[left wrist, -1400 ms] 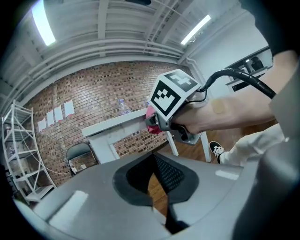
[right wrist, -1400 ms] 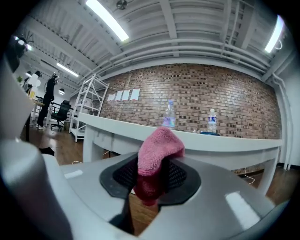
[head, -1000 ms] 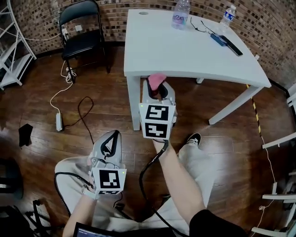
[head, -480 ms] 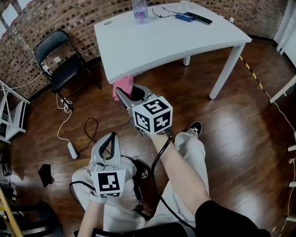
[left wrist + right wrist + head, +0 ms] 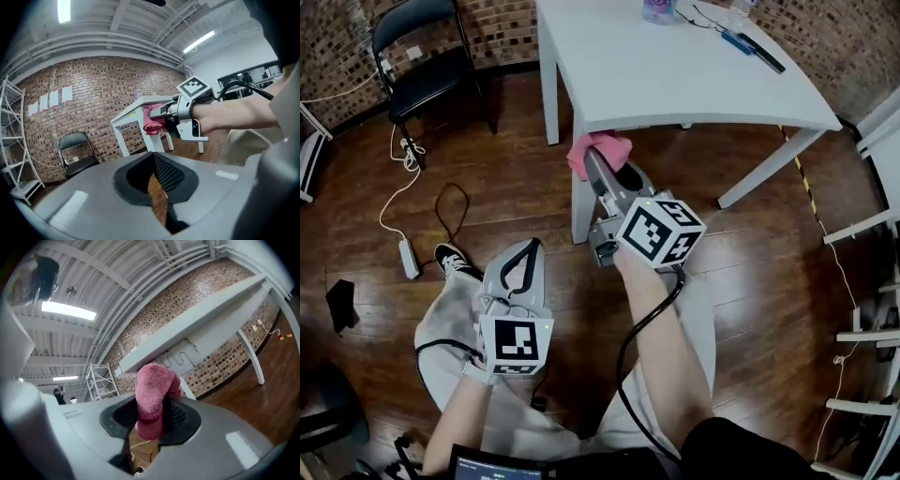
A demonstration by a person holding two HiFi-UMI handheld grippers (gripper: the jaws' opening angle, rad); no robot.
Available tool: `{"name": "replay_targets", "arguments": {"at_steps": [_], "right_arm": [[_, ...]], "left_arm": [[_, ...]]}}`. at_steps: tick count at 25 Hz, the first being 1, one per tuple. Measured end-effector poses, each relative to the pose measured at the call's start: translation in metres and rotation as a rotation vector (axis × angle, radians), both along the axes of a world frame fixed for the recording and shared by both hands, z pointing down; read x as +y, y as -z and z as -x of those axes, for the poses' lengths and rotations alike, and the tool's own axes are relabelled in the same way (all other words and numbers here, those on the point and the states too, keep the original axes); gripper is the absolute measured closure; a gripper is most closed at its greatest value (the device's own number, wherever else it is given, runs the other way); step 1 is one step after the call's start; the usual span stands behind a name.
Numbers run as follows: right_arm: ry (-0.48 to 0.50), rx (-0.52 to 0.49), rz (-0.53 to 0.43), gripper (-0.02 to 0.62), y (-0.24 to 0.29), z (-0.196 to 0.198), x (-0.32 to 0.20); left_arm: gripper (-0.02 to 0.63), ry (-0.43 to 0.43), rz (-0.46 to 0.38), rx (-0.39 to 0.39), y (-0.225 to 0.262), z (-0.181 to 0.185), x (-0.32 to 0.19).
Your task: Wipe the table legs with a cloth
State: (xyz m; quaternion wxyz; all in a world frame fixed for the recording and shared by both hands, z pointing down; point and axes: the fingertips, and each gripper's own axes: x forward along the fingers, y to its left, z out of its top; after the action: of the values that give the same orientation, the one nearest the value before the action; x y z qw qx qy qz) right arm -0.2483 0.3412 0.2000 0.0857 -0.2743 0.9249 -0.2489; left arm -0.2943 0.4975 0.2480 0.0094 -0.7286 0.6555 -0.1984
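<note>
The pink cloth [image 5: 594, 149] is clamped in my right gripper [image 5: 596, 163], which is shut on it. The cloth sits against the top of the white table's near leg [image 5: 578, 204], just under the tabletop [image 5: 675, 80]. Along the right gripper's jaws, the cloth [image 5: 151, 397] stands up between the pads, with the table's underside [image 5: 201, 329] beyond. My left gripper [image 5: 528, 249] hangs low over the person's lap, shut with nothing in it. The left gripper view shows the right gripper [image 5: 180, 112] and the cloth [image 5: 151, 120] at the table.
A black folding chair [image 5: 422, 56] stands at the back left. A power strip with cables [image 5: 407, 258] lies on the wood floor. A bottle [image 5: 659, 8] and a phone [image 5: 752, 52] rest on the table. White shelving [image 5: 867, 281] lines the right side.
The head view has swung round, so the table now sits higher and more centred. The right gripper still holds the cloth by the near table leg. The left gripper stays over the lap.
</note>
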Motion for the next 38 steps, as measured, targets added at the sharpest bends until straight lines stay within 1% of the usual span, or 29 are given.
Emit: {"name": "replay_targets", "arguments": {"at_steps": [1, 3, 6, 9, 12, 14, 16, 18, 19, 21, 23, 24, 25, 26, 27, 29, 30, 32, 33, 34, 36, 38], "right_arm": [[-0.013, -0.011, 0.032, 0.492, -0.008, 0.002, -0.003], [-0.04, 0.009, 0.077, 0.492, -0.031, 0.005, -0.007], [-0.062, 0.09, 0.115, 0.492, -0.067, 0.005, -0.007], [-0.077, 0.16, 0.161, 0.492, -0.1, 0.007, -0.005], [-0.096, 0.212, 0.223, 0.492, -0.136, 0.008, -0.003], [-0.103, 0.242, 0.242, 0.492, -0.155, 0.01, -0.002], [-0.105, 0.282, 0.264, 0.491, -0.176, 0.013, -0.001], [-0.104, 0.321, 0.287, 0.491, -0.196, 0.014, 0.0], [-0.102, 0.333, 0.292, 0.491, -0.204, 0.015, 0.0], [-0.098, 0.37, 0.293, 0.489, -0.217, 0.015, -0.001], [-0.094, 0.437, 0.286, 0.488, -0.23, 0.014, -0.001], [-0.092, 0.481, 0.279, 0.488, -0.237, 0.013, 0.0], [-0.087, 0.529, 0.269, 0.488, -0.243, 0.013, 0.001], [-0.082, 0.58, 0.257, 0.488, -0.25, 0.012, 0.001], [-0.076, 0.632, 0.246, 0.488, -0.257, 0.012, 0.001], [-0.067, 0.725, 0.232, 0.488, -0.273, 0.013, 0.0], [-0.064, 0.763, 0.232, 0.488, -0.283, 0.012, 0.001], [-0.057, 0.818, 0.25, 0.488, -0.302, 0.012, 0.003], [-0.052, 0.841, 0.266, 0.488, -0.312, 0.012, 0.004], [-0.044, 0.866, 0.283, 0.488, -0.324, 0.013, 0.004], [-0.027, 0.929, 0.316, 0.488, -0.353, 0.016, 0.005], [-0.014, 0.991, 0.337, 0.488, -0.384, 0.018, 0.007]], "left_arm": [[0.604, -0.005, -0.001, 0.002, -0.005, 0.009, -0.005], [0.604, -0.016, 0.001, -0.006, -0.015, 0.029, -0.013], [0.604, -0.013, -0.007, -0.003, -0.023, 0.052, -0.023], [0.604, 0.008, -0.019, -0.001, -0.023, 0.081, -0.036], [0.604, 0.029, -0.021, -0.002, -0.029, 0.108, -0.051], [0.604, 0.035, -0.024, 0.008, -0.032, 0.122, -0.065], [0.604, 0.022, -0.027, 0.013, -0.034, 0.131, -0.081], [0.604, -0.031, -0.012, 0.016, -0.041, 0.129, -0.098], [0.604, -0.077, 0.008, 0.02, -0.047, 0.124, -0.107], [0.604, -0.2, 0.073, 0.03, -0.065, 0.106, -0.121], [0.604, -0.323, 0.143, 0.045, -0.088, 0.086, -0.128], [0.604, -0.366, 0.173, 0.06, -0.101, 0.077, -0.129], [0.604, -0.39, 0.2, 0.079, -0.113, 0.072, -0.129], [0.604, -0.395, 0.231, 0.094, -0.124, 0.071, -0.13], [0.604, -0.383, 0.266, 0.099, -0.134, 0.074, -0.133], [0.604, -0.337, 0.337, 0.089, -0.146, 0.089, -0.145], [0.604, -0.319, 0.358, 0.1, -0.147, 0.098, -0.153], [0.604, -0.31, 0.382, 0.165, -0.143, 0.11, -0.166], [0.604, -0.32, 0.394, 0.193, -0.14, 0.114, -0.172], [0.604, -0.339, 0.409, 0.204, -0.138, 0.116, -0.176], [0.604, -0.395, 0.443, 0.179, -0.142, 0.115, -0.179], [0.604, -0.448, 0.472, 0.129, -0.152, 0.113, -0.178]]}}
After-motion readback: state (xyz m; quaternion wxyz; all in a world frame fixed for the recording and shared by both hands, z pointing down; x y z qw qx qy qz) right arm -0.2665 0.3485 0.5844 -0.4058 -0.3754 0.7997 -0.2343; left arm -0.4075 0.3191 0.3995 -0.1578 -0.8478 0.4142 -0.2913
